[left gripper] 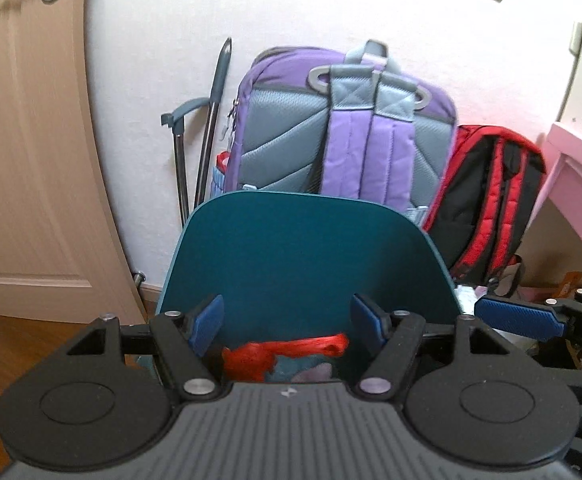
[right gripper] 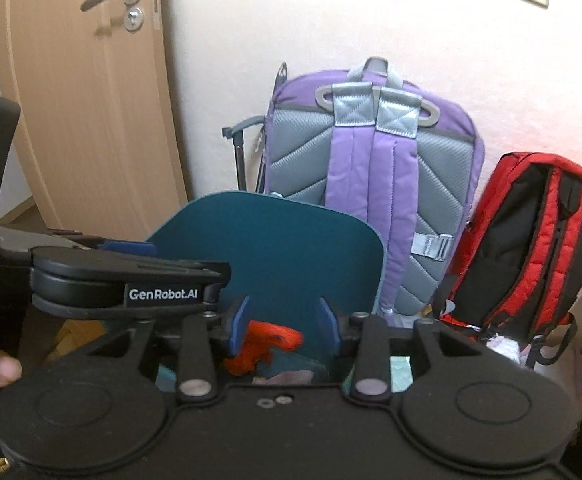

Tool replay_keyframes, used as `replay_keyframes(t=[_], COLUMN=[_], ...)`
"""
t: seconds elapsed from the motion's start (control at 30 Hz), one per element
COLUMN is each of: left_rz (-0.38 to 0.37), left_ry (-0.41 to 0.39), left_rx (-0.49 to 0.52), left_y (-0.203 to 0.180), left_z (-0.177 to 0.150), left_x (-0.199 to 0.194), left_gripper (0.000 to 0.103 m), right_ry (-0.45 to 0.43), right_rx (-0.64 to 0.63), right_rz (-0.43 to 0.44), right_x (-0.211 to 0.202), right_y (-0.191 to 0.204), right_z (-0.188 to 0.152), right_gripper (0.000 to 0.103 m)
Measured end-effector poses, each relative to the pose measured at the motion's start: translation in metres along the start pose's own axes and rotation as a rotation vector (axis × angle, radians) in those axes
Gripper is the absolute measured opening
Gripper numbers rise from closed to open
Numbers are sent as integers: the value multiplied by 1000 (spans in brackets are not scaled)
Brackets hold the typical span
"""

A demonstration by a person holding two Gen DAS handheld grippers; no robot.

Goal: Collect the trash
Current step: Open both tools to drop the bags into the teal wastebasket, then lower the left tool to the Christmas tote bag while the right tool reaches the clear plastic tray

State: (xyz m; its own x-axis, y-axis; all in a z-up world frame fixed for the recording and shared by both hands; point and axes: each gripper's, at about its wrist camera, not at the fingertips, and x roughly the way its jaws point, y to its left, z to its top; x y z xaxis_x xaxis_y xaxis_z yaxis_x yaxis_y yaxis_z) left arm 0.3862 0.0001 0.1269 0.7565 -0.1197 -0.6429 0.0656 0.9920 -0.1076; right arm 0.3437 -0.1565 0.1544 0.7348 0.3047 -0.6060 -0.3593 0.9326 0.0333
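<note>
Looking along the left gripper in the left wrist view: blue-padded jaws spread apart, nothing pressed between them. Below and beyond the gap, a crumpled red-orange plastic bag lying inside a teal plastic bin with an upright flat lid, on top of dull blue and grey scraps, apart from both pads. Behind the lid, a purple and grey fabric backpack leaning on the white wall, straps facing out. Right of it, a red and black backpack, touching or just beside the purple one. Left of the purple backpack, a grey metal cane-like frame propped against the wall; farther left, a light wooden door. At the right edge, a blue pad of the right gripper reaching in, near the bin.

Turning to the right wrist view: right gripper likewise parted, pads clear of the bag, which sits low in the gap, inside the bin. Crossing from the left, the left gripper, black, lettered GenRobot.AI, just beside the bin's left side. Backpacks and door behind as described.
</note>
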Motion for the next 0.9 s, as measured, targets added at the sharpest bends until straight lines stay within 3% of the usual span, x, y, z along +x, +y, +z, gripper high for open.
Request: replay_keyframes(t=[0.1, 0.2, 0.47, 0.77, 0.9], left_rz=[-9, -7, -23, -58, -75], left_ry=[-7, -19, -28, -17, -21], left_rx=[4, 15, 23, 43, 59], left_y=[-4, -9, -12, -11, -10], left_z=[-7, -16, -43, -94, -125], left_x=[-23, -46, -95, -124, -126], left_gripper=[71, 79, 80, 83, 101], right_ry=[-9, -14, -25, -18, -26], right_rx=[-3, -5, 19, 39, 45], right_rz=[-2, -6, -3, 37, 86], right_x=[-20, -39, -86, -113, -114], right_y=[4, 7, 13, 13, 11], right_z=[-5, -11, -34, -76, -106], right_gripper=[39, 40, 42, 49, 50])
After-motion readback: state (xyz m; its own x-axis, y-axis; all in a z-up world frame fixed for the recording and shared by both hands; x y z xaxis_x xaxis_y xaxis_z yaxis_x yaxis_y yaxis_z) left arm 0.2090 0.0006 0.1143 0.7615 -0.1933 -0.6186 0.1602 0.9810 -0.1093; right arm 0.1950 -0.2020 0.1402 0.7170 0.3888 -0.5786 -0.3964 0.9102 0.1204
